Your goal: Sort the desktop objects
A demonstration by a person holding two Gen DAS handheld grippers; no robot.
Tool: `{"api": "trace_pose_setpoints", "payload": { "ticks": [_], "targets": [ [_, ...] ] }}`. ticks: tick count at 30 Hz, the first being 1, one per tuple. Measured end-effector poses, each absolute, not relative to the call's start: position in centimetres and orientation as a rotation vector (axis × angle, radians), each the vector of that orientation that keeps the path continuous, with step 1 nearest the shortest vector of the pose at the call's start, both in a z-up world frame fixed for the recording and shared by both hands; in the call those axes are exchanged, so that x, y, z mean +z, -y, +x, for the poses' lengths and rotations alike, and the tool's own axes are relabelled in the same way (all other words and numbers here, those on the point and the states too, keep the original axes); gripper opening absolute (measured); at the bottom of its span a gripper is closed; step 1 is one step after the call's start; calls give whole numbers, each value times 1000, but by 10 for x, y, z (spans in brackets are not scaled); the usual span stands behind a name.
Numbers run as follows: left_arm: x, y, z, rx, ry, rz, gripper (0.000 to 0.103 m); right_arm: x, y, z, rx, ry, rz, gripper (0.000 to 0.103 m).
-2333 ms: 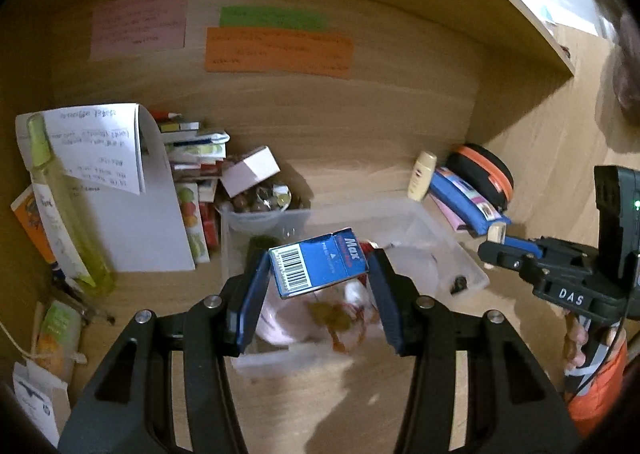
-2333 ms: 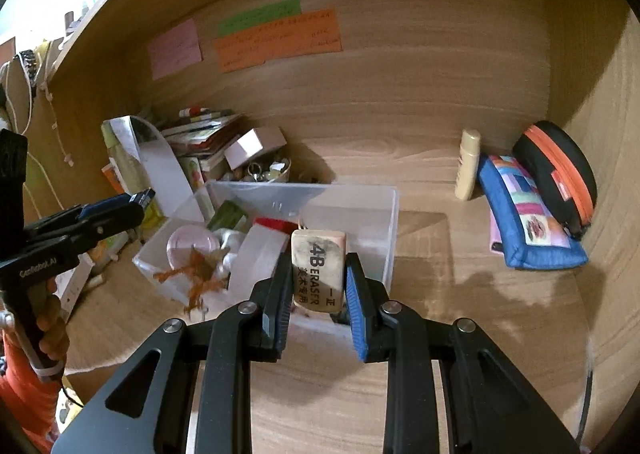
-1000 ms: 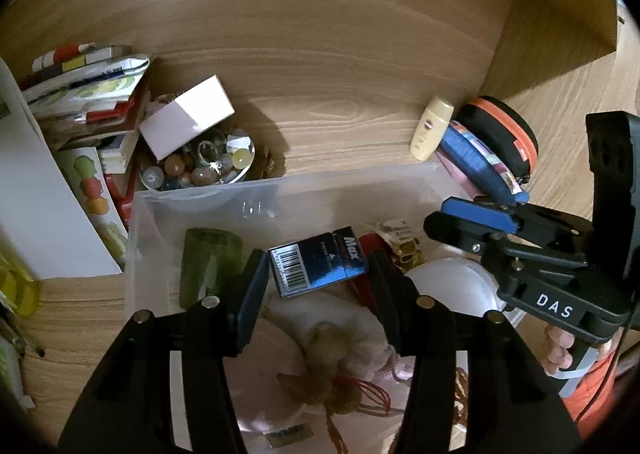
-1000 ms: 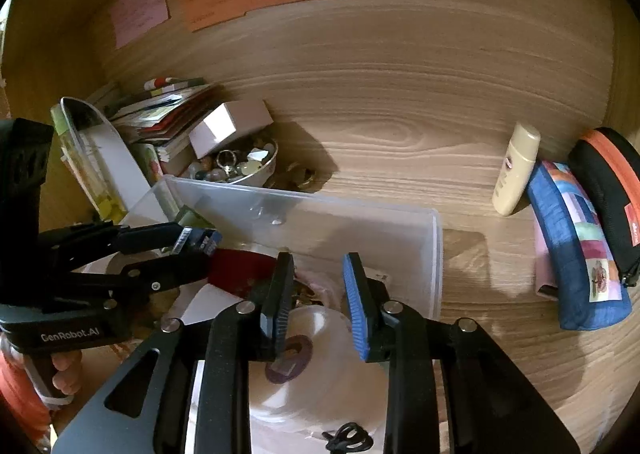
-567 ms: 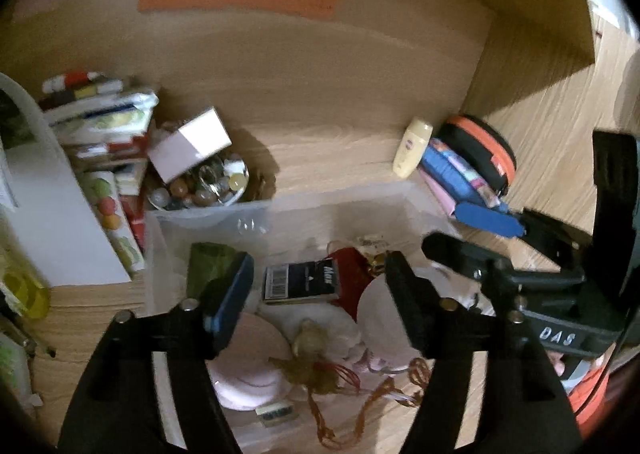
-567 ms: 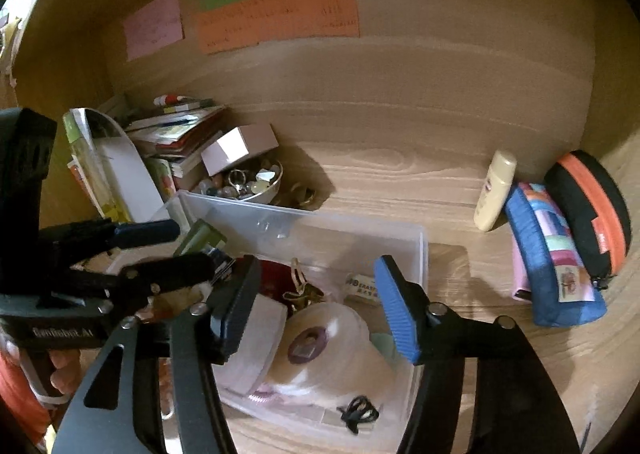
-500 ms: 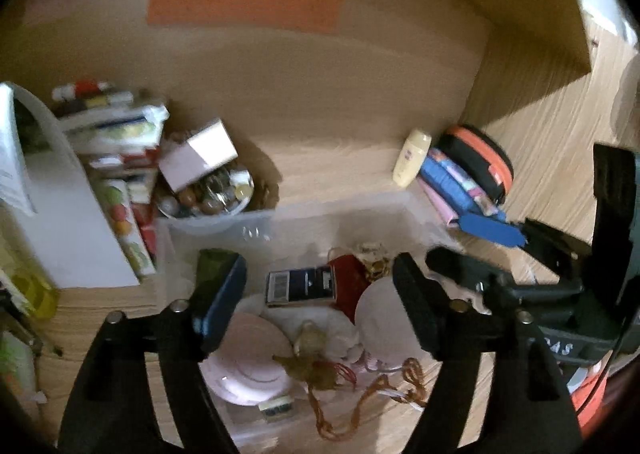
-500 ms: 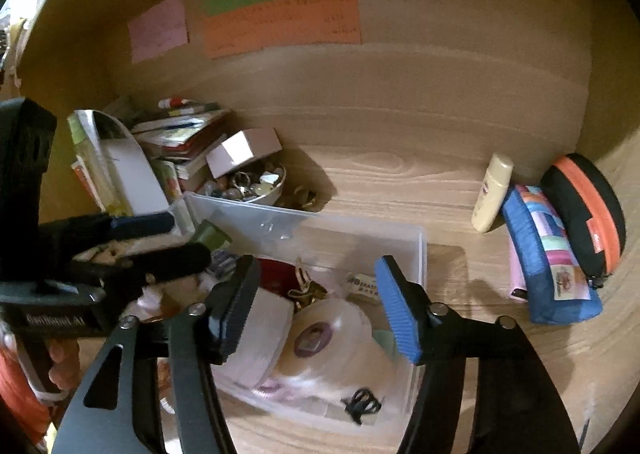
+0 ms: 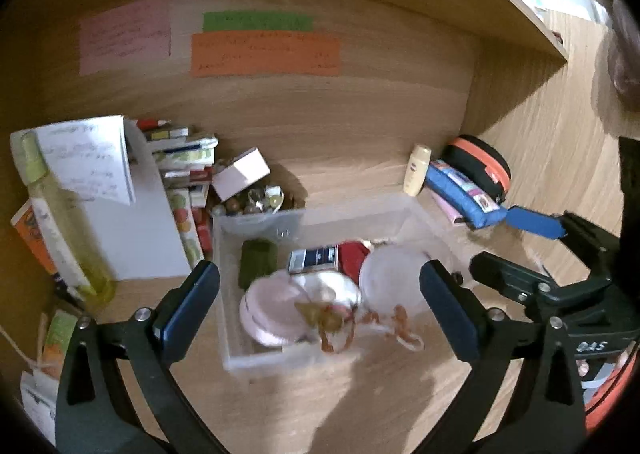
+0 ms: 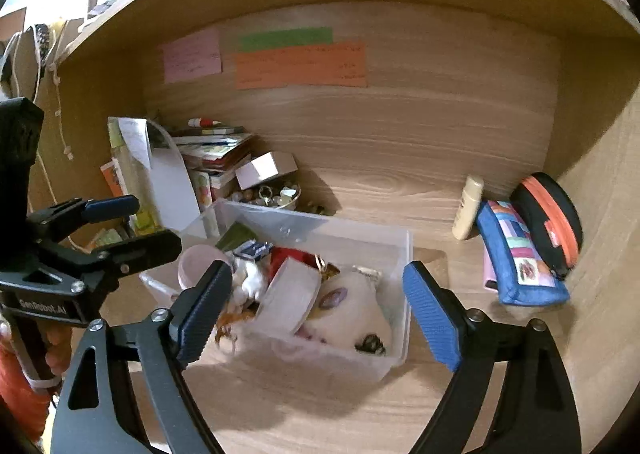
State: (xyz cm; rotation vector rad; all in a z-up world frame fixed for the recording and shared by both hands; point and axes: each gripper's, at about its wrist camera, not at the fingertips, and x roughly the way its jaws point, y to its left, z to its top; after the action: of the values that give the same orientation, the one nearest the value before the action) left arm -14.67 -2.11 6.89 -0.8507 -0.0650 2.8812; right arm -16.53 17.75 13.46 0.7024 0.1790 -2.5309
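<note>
A clear plastic bin (image 9: pixel 256 220) (image 10: pixel 360 234) stands on the wooden desk and holds several small items. Among them lies the blue staple box (image 9: pixel 314 259) (image 10: pixel 253 250), flat beside a red thing. A pale eraser (image 10: pixel 367 273) rests near the bin's back wall. My left gripper (image 9: pixel 316 272) hangs above and in front of the bin, its jaws opening wide with nothing held between them. My right gripper (image 10: pixel 316 274) is likewise back from the bin, jaws opening and holding nothing. Each gripper shows at the side of the other's view: right gripper (image 9: pixel 516 250), left gripper (image 10: pixel 136 226).
A blue pencil case (image 10: pixel 516 254), a black and orange pouch (image 10: pixel 548 214) and a cream bottle (image 10: pixel 466 210) lie at the right. A bowl of beads (image 9: pixel 250 204), a white box (image 9: pixel 240 174), stacked books, a green spray bottle (image 9: pixel 52 214) and paper crowd the left. Sticky notes hang on the back wall.
Both grippers opened and let go: the staple box and the eraser now lie in the bin. Both grippers drew back and up from the bin.
</note>
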Motion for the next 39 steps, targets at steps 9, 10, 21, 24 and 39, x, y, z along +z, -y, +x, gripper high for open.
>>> {"api": "trace_pose_setpoints", "payload": {
  "ticks": [9, 10, 21, 24, 39],
  "targets": [
    [44, 25, -118, 2966, 133, -854, 102, 121, -184, -128, -2571, -187, 660, 102],
    [42, 25, -116, 2974, 139, -856, 102, 119, -184, -126, -2570, -182, 664, 102],
    [31, 9, -94, 3113, 32, -799, 102, 108, -190, -111, -2601, -147, 656, 102],
    [29, 7, -93, 3107, 32, -799, 102, 108, -192, -109, -2608, -153, 649, 102],
    [22, 7, -98, 3091, 59, -831, 102, 103, -194, -111, -2591, -129, 681, 102]
  ]
}}
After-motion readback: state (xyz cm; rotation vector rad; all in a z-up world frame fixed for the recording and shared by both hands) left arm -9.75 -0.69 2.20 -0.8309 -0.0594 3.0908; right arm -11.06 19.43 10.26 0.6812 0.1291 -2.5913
